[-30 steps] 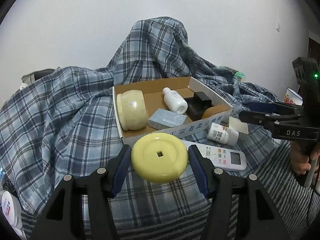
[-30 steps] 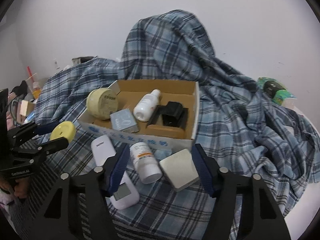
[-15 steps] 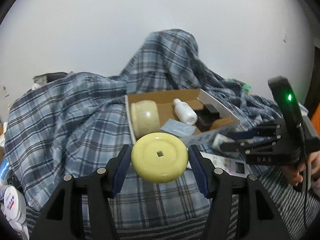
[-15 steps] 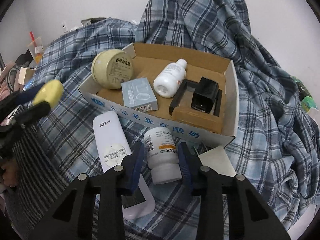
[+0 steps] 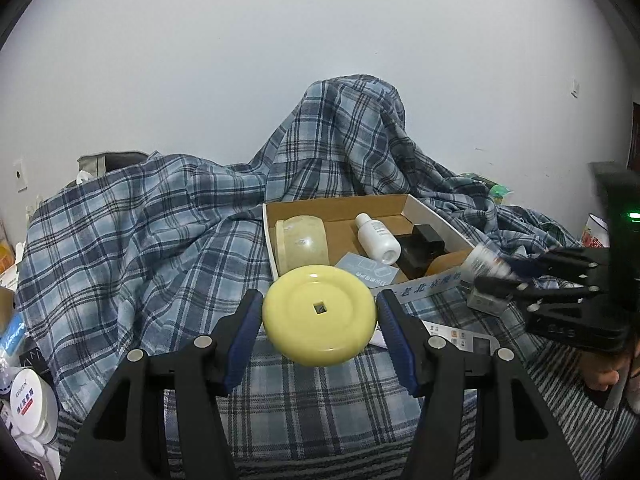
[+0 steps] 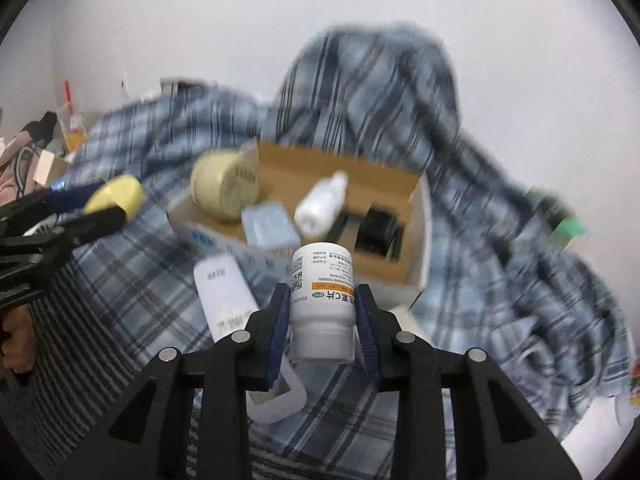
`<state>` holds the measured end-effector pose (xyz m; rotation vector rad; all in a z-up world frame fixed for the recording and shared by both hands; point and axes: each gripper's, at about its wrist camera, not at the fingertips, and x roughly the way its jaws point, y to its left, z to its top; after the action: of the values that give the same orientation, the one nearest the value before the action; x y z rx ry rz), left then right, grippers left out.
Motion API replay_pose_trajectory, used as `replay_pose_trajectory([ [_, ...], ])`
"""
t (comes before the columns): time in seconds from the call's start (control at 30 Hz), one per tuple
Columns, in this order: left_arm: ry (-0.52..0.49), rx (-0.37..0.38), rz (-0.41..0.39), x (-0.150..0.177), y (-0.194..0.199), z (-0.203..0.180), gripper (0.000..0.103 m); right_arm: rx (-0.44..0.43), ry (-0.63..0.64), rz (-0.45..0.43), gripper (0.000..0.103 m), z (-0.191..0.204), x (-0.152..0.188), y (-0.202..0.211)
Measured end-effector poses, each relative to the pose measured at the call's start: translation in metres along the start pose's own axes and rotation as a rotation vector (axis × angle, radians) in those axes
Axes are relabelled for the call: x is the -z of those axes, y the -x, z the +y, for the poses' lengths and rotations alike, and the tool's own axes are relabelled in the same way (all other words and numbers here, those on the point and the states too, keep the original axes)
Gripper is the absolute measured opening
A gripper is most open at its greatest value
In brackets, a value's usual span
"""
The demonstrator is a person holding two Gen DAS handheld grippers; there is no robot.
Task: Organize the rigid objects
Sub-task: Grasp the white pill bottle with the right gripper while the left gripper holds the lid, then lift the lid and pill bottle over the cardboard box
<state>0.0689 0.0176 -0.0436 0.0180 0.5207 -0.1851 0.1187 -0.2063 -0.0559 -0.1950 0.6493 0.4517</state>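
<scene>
Off the blanket (image 6: 500, 240) now: pill bottle (image 6: 323, 300)

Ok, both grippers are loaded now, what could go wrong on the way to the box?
The pill bottle is pinched near its cap end by the right gripper, so it could tip or slip. The cardboard box is already crowded, so a drop may knock the white bottle. The left gripper grips the yellow lid only by its rim.

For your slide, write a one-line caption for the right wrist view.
Right gripper clamps a white pill bottle above the plaid cloth, facing the cardboard box.
</scene>
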Motion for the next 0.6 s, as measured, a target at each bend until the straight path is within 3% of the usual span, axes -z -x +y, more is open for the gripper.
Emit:
replay_pose_trajectory([
  [0.17,-0.023,0.0,-0.028,0.0,0.005,-0.005,0.061,-0.014,-0.009,-0.116,0.032,-0.003,0.0,0.017],
  [0.6,-0.073,-0.017,-0.108,-0.02,0.023,-0.017,0.061,0.006,-0.016,-0.188,0.032,-0.004,-0.007,0.038],
])
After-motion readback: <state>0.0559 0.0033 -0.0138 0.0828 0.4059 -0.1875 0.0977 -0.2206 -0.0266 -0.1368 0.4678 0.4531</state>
